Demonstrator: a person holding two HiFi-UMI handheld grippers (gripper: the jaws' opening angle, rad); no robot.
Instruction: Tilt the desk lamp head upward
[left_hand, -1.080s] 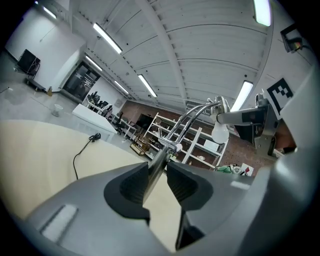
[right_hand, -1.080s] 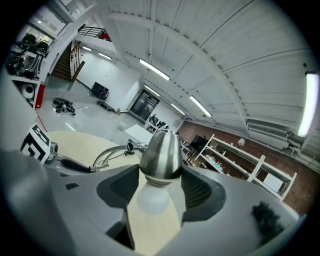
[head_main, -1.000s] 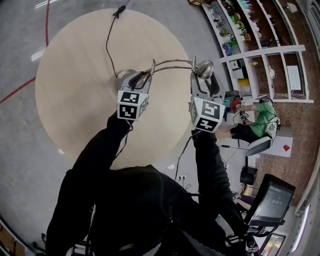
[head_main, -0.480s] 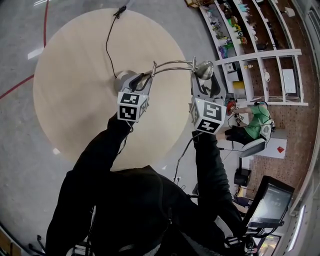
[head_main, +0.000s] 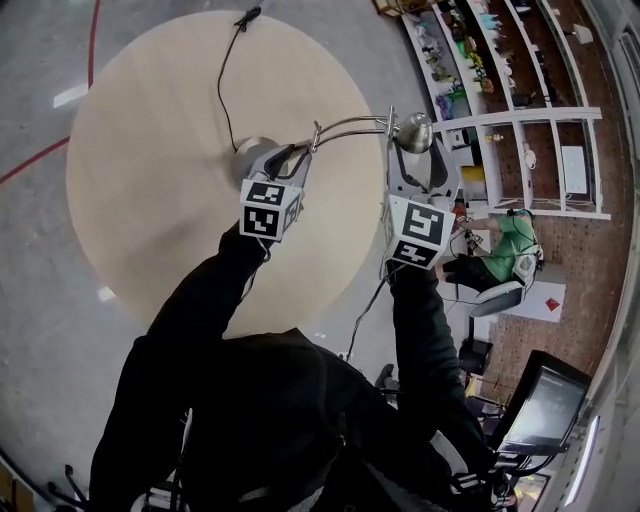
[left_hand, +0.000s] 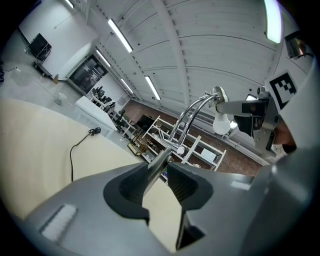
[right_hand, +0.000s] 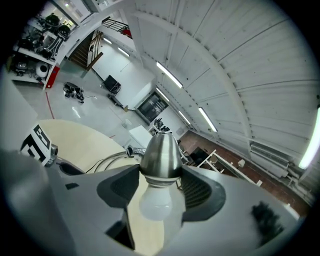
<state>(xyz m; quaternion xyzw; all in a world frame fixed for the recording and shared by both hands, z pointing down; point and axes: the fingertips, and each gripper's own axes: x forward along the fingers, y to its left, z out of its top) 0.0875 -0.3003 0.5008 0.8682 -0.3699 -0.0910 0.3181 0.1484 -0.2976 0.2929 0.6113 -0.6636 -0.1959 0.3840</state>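
Observation:
A brushed-metal desk lamp stands on the round beige table (head_main: 150, 120), its base (head_main: 252, 152) near the middle. Its curved arm (head_main: 350, 123) runs right to the lamp head (head_main: 416, 131). My left gripper (head_main: 293, 158) is shut on the lower stem (left_hand: 161, 161), which passes between both dark pads (left_hand: 131, 186). My right gripper (head_main: 415, 152) is shut on the lamp head (right_hand: 160, 152): the pads clamp its rim on both sides, and the white bulb (right_hand: 154, 202) points back between the jaws. From the left gripper view, the head, bulb (left_hand: 221, 123) and right gripper (left_hand: 252, 115) sit at the upper right.
The lamp's black cord (head_main: 222, 85) runs over the table to its far edge. White shelving (head_main: 500, 70) stands beyond the table at right. A seated person in green (head_main: 512, 242) and a monitor (head_main: 540, 400) are on the right, off the table.
The right gripper has shifted slightly up and rolled with the lamp head still in it. The left gripper stays clamped on the stem in the same place.

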